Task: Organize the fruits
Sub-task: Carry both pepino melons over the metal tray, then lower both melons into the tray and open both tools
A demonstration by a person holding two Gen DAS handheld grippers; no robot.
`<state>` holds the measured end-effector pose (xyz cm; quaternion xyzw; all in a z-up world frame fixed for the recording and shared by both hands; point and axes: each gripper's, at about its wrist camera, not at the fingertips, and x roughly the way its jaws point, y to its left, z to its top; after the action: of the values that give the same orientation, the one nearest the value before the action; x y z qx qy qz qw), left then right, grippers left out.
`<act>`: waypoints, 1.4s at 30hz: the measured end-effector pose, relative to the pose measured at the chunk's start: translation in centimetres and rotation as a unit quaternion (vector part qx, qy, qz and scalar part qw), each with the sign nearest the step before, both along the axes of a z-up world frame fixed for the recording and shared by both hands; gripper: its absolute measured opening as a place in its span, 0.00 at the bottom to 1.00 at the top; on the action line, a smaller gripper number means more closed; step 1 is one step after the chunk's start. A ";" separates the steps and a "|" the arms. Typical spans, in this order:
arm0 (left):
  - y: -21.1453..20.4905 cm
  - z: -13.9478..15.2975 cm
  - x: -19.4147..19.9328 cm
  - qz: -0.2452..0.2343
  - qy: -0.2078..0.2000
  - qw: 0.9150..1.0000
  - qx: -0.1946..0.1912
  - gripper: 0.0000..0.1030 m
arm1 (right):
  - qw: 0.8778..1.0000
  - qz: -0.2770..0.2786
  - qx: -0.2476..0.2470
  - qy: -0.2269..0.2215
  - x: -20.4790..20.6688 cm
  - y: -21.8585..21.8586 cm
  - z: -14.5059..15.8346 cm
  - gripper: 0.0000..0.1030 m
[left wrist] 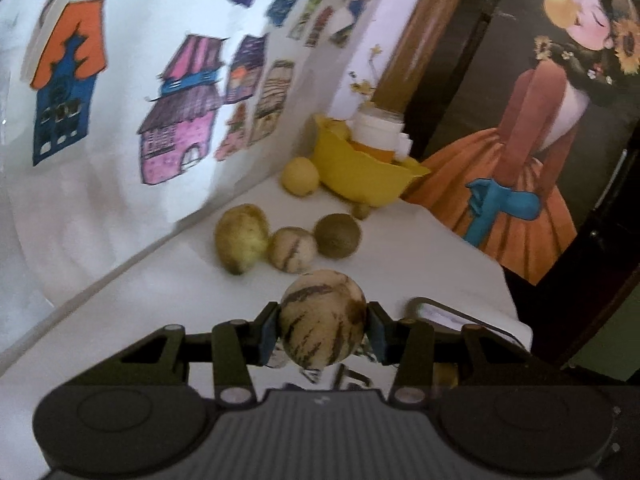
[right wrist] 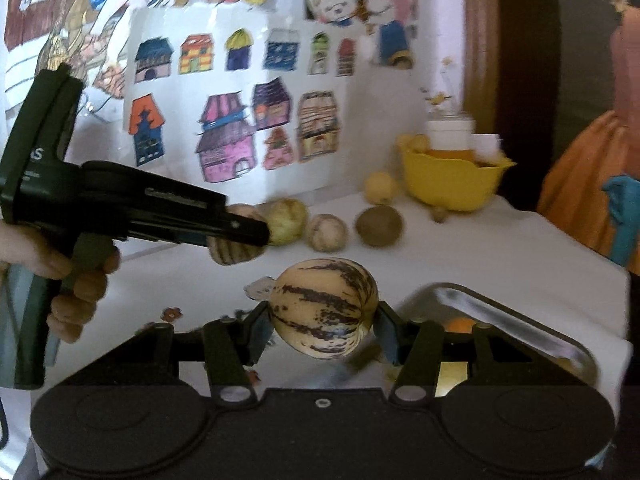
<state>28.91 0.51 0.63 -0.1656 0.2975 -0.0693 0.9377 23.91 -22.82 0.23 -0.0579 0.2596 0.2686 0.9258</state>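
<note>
We hold 2 striped fruits, 1 squeezed in our left gripper (left wrist: pixel 323 326) and 1 in our right gripper (right wrist: pixel 322 320), mid-frame. 3 fruits (left wrist: pixel 291 254) sit in a row above, and 1 yellow bowl (left wrist: pixel 360 176) sits upper right.

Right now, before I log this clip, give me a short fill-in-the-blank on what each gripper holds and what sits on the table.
1. The left gripper is shut on a cream fruit with dark ____.
2. The right gripper holds a ____ fruit of the same kind.
3. The bowl at the back of the table is ____.

Missing words: stripes; striped; yellow
</note>
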 end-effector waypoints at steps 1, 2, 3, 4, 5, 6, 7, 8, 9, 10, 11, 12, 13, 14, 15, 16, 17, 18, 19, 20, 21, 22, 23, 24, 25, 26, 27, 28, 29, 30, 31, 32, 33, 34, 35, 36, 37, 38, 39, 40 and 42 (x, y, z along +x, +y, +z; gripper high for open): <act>-0.5 0.2 -0.3 -0.003 -0.002 1.000 0.000 0.48 | 1.000 -0.007 0.000 -0.001 -0.3 -0.7 0.1 0.55; -0.9 0.3 -0.6 -0.007 -0.003 1.000 0.000 0.48 | 1.000 -0.013 0.000 -0.002 -0.7 -1.5 0.3 0.55; -1.4 0.4 -0.9 -0.011 -0.004 1.000 0.000 0.48 | 1.000 -0.020 -0.001 -0.004 -1.1 -2.3 0.4 0.55; -1.8 0.5 -1.2 -0.015 -0.005 1.000 -0.001 0.48 | 1.000 -0.028 -0.002 -0.005 -1.5 -3.1 0.4 0.55; -2.4 0.7 -1.4 -0.019 -0.006 1.000 -0.002 0.48 | 0.999 -0.036 -0.004 -0.005 -1.9 -3.8 0.5 0.55; -3.0 0.7 -1.7 -0.024 -0.006 1.000 -0.003 0.48 | 0.999 -0.043 -0.005 -0.006 -2.2 -4.5 0.5 0.55; -3.5 0.8 -2.0 -0.028 -0.007 1.000 -0.003 0.48 | 0.999 -0.050 -0.005 -0.006 -2.5 -5.2 0.5 0.55; -4.0 0.8 -2.2 -0.033 -0.008 0.999 -0.003 0.48 | 0.998 -0.057 -0.006 -0.006 -2.9 -5.8 0.5 0.55; -4.6 0.8 -2.5 -0.039 -0.007 0.999 -0.003 0.48 | 0.998 -0.064 -0.007 -0.005 -3.1 -6.4 0.5 0.55; -5.1 0.7 -2.7 -0.044 -0.006 0.999 -0.003 0.48 | 0.997 -0.071 -0.009 -0.005 -3.5 -6.9 0.3 0.55; -5.6 0.7 -2.9 -0.049 -0.005 0.999 -0.003 0.48 | 0.997 -0.078 -0.012 -0.004 -3.7 -7.4 0.2 0.55; -6.2 0.6 -3.1 -0.055 -0.003 0.998 -0.001 0.48 | 0.996 -0.085 -0.013 -0.003 -4.0 -7.9 0.0 0.55; -6.7 0.5 -3.4 -0.059 -0.002 0.998 0.000 0.48 | 0.996 -0.091 -0.014 -0.001 -4.3 -8.4 -0.2 0.55; -7.3 0.3 -3.6 -0.062 -0.002 0.998 0.001 0.48 | 0.995 -0.096 -0.013 0.002 -4.5 -8.8 -0.4 0.55; -7.7 0.2 -3.9 -0.067 0.000 0.998 0.000 0.48 | 0.995 -0.101 -0.013 0.005 -4.7 -9.4 -0.7 0.55; -8.1 0.1 -4.0 -0.071 0.002 0.997 -0.001 0.48 | 0.994 -0.104 -0.012 0.007 -4.8 -9.7 -0.9 0.55; -8.5 -0.1 -4.2 -0.076 0.003 0.997 -0.002 0.48 | 0.994 -0.109 -0.013 0.010 -5.0 -10.1 -1.2 0.55; -9.0 -0.2 -4.4 -0.080 0.004 0.997 -0.001 0.48 | 0.993 -0.114 -0.013 0.012 -5.1 -10.5 -1.4 0.55; -9.4 -0.4 -4.5 -0.084 0.006 0.996 0.001 0.48 | 0.993 -0.118 -0.014 0.013 -5.2 -10.9 -1.7 0.55; -9.8 -0.5 -4.6 -0.088 0.006 0.996 0.003 0.48 | 0.992 -0.122 -0.016 0.014 -5.2 -11.2 -2.0 0.55; -10.2 -0.7 -4.8 -0.092 0.007 0.996 0.005 0.48 | 0.992 -0.126 -0.017 0.015 -5.3 -11.5 -2.2 0.55; -10.5 -0.9 -4.8 -0.096 0.007 0.995 0.007 0.48 | 0.991 -0.129 -0.017 0.015 -5.3 -11.8 -2.5 0.55; -10.8 -1.0 -4.9 -0.100 0.007 0.995 0.011 0.48 | 0.991 -0.131 -0.016 0.016 -5.3 -12.1 -2.7 0.55; -11.1 -1.2 -5.0 -0.105 0.007 0.994 0.015 0.48 | 0.991 -0.132 -0.015 0.016 -5.2 -12.3 -2.9 0.55; -11.4 -1.4 -5.1 -0.109 0.007 0.994 0.019 0.48 | 0.991 -0.133 -0.015 0.017 -5.2 -12.5 -3.1 0.55; -11.7 -1.5 -5.1 -0.113 0.007 0.993 0.024 0.48 | 0.991 -0.133 -0.015 0.017 -5.1 -12.7 -3.2 0.55; -11.9 -1.7 -5.2 -0.116 0.008 0.993 0.029 0.48 | 0.991 -0.133 -0.017 0.016 -5.0 -12.8 -3.4 0.55; -12.1 -1.9 -5.2 -0.119 0.009 0.992 0.033 0.48 | 0.991 -0.133 -0.018 0.016 -4.9 -13.0 -3.5 0.55; -12.2 -2.1 -5.3 -0.121 0.010 0.992 0.036 0.48 | 0.991 -0.132 -0.019 0.016 -4.7 -13.1 -3.7 0.55; -12.4 -2.3 -5.3 -0.124 0.012 0.991 0.038 0.48 | 0.991 -0.131 -0.020 0.016 -4.5 -13.2 -3.8 0.55; -12.5 -2.5 -5.3 -0.126 0.014 0.991 0.041 0.48 | 0.991 -0.130 -0.021 0.015 -4.4 -13.2 -3.9 0.55; -12.6 -2.7 -5.3 -0.128 0.015 0.991 0.043 0.48 | 0.992 -0.127 -0.022 0.014 -4.2 -13.2 -4.0 0.55; -12.6 -2.9 -5.3 -0.129 0.016 0.990 0.047 0.48 | 0.992 -0.125 -0.023 0.013 -4.0 -13.2 -4.1 0.55; -12.7 -3.0 -5.3 -0.131 0.016 0.990 0.050 0.48 | 0.992 -0.124 -0.024 0.012 -3.9 -13.1 -4.2 0.55; -12.8 -3.1 -5.3 -0.132 0.015 0.990 0.053 0.48 | 0.992 -0.121 -0.025 0.012 -3.7 -13.1 -4.3 0.55; -12.8 -3.2 -5.3 -0.134 0.015 0.989 0.056 0.48 | 0.992 -0.119 -0.026 0.012 -3.5 -13.1 -4.4 0.55; -12.8 -3.3 -5.3 -0.136 0.015 0.989 0.059 0.48 | 0.993 -0.117 -0.027 0.012 -3.3 -13.0 -4.5 0.55; -12.9 -3.3 -5.3 -0.137 0.015 0.989 0.061 0.48 | 0.993 -0.116 -0.028 0.012 -3.1 -13.0 -4.6 0.55; -12.9 -3.4 -5.3 -0.139 0.014 0.988 0.064 0.48 | 0.993 -0.114 -0.029 0.012 -2.9 -12.9 -4.7 0.55; -12.9 -3.5 -5.3 -0.140 0.015 0.988 0.066 0.48 | 0.993 -0.113 -0.029 0.012 -2.8 -12.9 -4.7 0.55; -12.9 -3.6 -5.3 -0.141 0.015 0.987 0.073 0.48 | 0.993 -0.111 -0.030 0.014 -2.5 -12.7 -4.9 0.55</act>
<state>23.58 -12.43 -2.96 -0.0543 0.3360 -0.1768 0.9235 21.44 -35.57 -4.69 -0.0530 0.2853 0.1573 0.9439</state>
